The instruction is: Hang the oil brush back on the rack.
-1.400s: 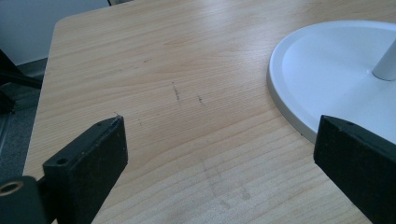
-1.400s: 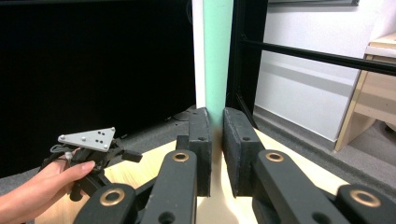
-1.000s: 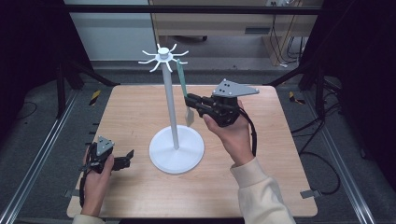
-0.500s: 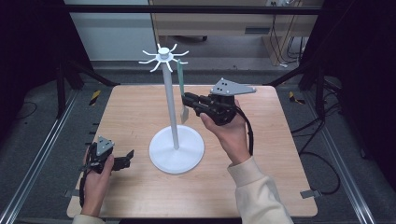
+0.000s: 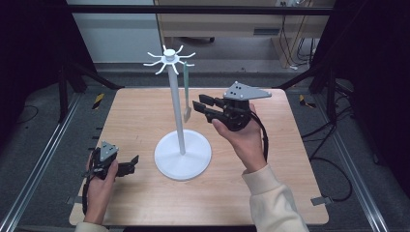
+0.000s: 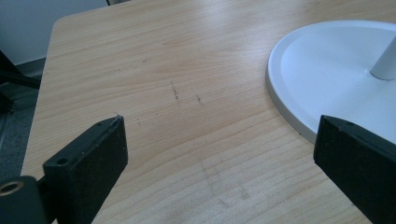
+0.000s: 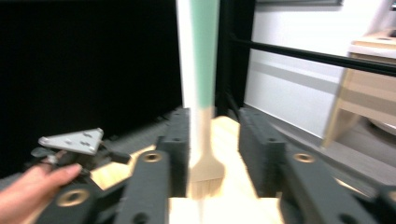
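A white stand (image 5: 177, 111) with a ring of hooks on top rises from a round base (image 5: 183, 155) on the wooden table (image 5: 290, 159). From one hook hangs a utensil (image 5: 186, 94) with a green handle and a pale fork-shaped head. My right gripper (image 5: 198, 107) is level with that head. Its jaws have just been opening, and the utensil (image 7: 204, 74) hangs between them with a gap at one side. My left gripper (image 5: 133, 164) rests low at the table's front left, open, with nothing between its jaws (image 6: 219, 140) and the stand's base (image 6: 336, 70) just beyond.
Metal rails run along both sides of the table. A wooden cabinet stands behind it, with cables on the floor at the right. In the right gripper view the other hand and its gripper (image 7: 74, 144) appear at the lower left.
The right gripper's jaws have spread apart around the utensil's lower end, which stays hanging from its hook. Neither hand has shifted.
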Demonstrator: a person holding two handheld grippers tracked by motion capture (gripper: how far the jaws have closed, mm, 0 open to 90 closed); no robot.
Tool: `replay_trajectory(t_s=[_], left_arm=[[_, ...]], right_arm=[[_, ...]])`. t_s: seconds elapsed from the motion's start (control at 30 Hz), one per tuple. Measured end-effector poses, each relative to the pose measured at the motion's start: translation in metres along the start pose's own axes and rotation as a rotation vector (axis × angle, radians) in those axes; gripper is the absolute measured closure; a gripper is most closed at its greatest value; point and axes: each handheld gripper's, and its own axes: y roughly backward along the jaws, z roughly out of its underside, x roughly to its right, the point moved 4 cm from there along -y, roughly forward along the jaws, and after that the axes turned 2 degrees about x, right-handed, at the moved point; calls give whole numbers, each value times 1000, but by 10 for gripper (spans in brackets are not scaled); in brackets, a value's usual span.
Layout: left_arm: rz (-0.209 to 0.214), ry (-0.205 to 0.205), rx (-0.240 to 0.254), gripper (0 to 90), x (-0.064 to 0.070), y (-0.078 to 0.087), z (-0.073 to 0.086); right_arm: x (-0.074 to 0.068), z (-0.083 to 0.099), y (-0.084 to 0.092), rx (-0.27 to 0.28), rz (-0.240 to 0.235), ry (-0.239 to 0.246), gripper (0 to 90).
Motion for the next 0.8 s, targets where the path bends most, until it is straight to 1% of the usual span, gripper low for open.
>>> replay_trajectory(t_s=[0.03, 0.07, 0.1, 0.13, 0.17, 0.2, 0.23, 0.33, 0.4, 0.47, 0.53, 0.6, 0.67, 0.7, 0.8], left_arm=[[0, 0, -1, 26, 0, 0, 0], [0, -2, -1, 25, 0, 0, 0], [0, -2, -1, 26, 0, 0, 0], [0, -1, -1, 25, 0, 0, 0], [-1, -3, -2, 25, 0, 0, 0], [-1, -3, -2, 25, 0, 0, 0], [-1, -3, -2, 25, 0, 0, 0], [-2, -2, -1, 25, 0, 0, 0], [-2, -3, -2, 25, 0, 0, 0], [-1, -2, -2, 25, 0, 0, 0], [-1, -2, -2, 25, 0, 0, 0], [0, -3, -5, 25, 1, -1, 0], [0, -2, -4, 25, 1, 0, 0], [1, -3, -3, 25, 1, 0, 0], [0, -1, -4, 25, 1, 0, 0]], right_arm=[[0, 1, 1, -11, 17, 8, 574], [1, 3, 4, -31, 52, 23, 487], [1, 3, 4, -31, 52, 23, 487], [3, 5, 7, -40, 83, 29, 418], [4, 6, 8, -41, 104, 39, 394], [4, 6, 8, -41, 104, 39, 394], [6, 8, 12, -52, 140, 55, 339], [12, 13, 16, -71, 185, 50, 265], [17, 17, 19, -87, 217, 56, 215], [21, 21, 22, -119, 239, 59, 165], [25, 27, 27, -134, 250, 48, 141], [30, 33, 32, -136, 259, 48, 116], [33, 37, 35, -141, 263, 43, 113], [38, 45, 41, -147, 266, 31, 104], [42, 51, 46, -151, 266, 20, 97]])
